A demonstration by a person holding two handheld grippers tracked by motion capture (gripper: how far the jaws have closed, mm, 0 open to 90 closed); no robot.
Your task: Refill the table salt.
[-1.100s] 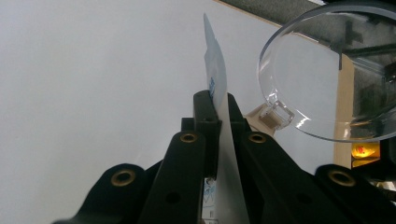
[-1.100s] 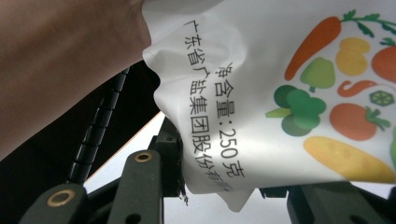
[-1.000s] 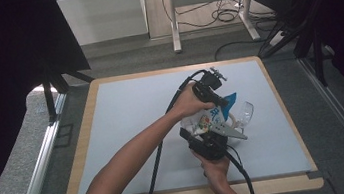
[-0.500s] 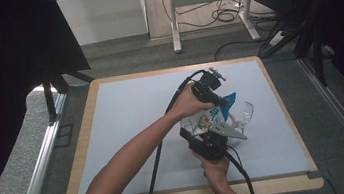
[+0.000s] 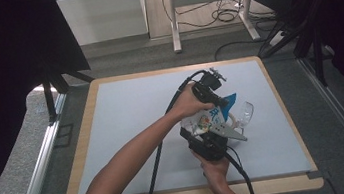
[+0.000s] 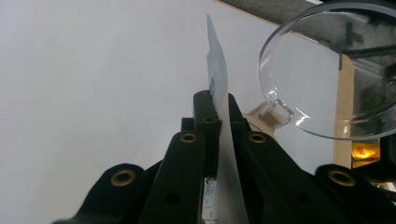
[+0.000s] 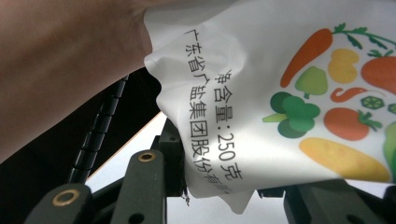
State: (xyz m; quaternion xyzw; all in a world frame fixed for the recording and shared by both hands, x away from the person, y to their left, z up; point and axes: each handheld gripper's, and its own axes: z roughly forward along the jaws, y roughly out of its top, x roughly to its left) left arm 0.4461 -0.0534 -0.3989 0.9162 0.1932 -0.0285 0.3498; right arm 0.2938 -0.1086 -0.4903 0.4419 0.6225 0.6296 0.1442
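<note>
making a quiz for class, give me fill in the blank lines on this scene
The left gripper is shut on the ___.
Beside the pouch sits a clear ___.
The pouch shows pictures of ___.
The right gripper grips the pouch's ___ edge.

Missing words: pouch; cup; vegetables; lower

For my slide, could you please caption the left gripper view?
Left gripper pinching the edge of a white packet, a clear plastic cup just beyond.
</note>
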